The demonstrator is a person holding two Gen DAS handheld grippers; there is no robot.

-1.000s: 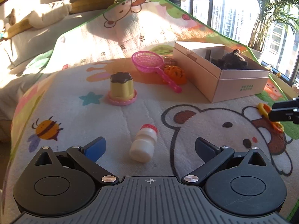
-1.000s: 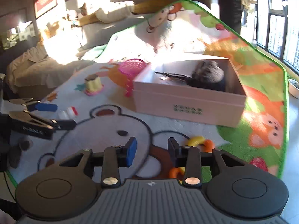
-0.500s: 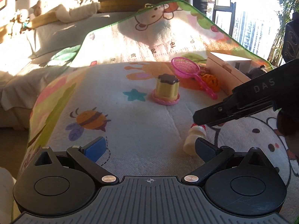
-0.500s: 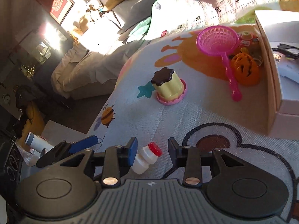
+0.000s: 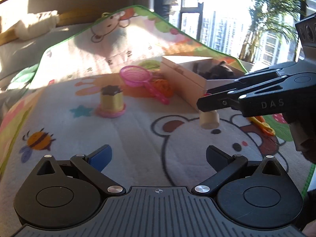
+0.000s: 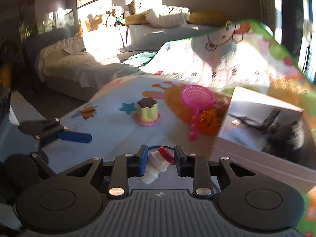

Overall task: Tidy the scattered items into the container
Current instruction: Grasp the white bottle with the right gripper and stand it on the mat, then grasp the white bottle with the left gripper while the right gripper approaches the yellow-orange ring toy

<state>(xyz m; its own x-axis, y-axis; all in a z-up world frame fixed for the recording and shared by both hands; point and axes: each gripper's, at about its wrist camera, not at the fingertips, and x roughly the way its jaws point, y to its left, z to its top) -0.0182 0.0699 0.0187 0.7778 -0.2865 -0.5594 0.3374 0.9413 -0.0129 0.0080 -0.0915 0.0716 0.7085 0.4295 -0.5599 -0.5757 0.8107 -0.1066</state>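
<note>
Left wrist view shows your left gripper (image 5: 158, 156) with its jaws spread wide and nothing between them, above the play mat (image 5: 126, 138). Ahead of it to the left stands the pudding toy (image 5: 111, 103); further right lie the pink strainer (image 5: 138, 77) and, just beside it, the orange pumpkin (image 5: 163, 86), both beside the box (image 5: 185, 81). At the far right your right gripper (image 6: 160, 158) is closing its jaws on the small white bottle (image 6: 156, 165), red cap forward, tilted between the pads and lifted clear of the mat. The box (image 6: 256, 118) sits ahead and to the right of that claw, a dark plush toy (image 6: 286, 136) inside; blur hides finer detail there.
</note>
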